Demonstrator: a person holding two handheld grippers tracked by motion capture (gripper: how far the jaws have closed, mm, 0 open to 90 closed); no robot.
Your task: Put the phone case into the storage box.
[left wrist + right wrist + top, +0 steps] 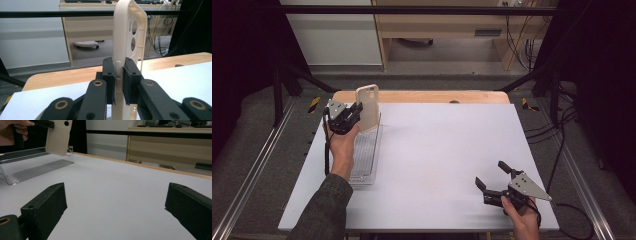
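A cream phone case point(368, 107) with camera cut-outs is held upright above the far end of a clear plastic tray point(364, 155) at the table's left. My left gripper point(354, 113) is shut on the case's side edge; in the left gripper view both black pads point(109, 75) pinch the case point(126, 37) between them. Near the table's front right corner my right gripper point(492, 175) rests low over the white surface, open, nothing between its fingers point(46, 206). From the right gripper view the case point(58, 136) hangs over the tray point(30, 167) at upper left.
The white mat point(437, 150) covers the table, with a wooden strip point(422, 96) along its far edge. Black frame bars and cables stand to either side. A wooden desk point(442, 25) lies beyond the table.
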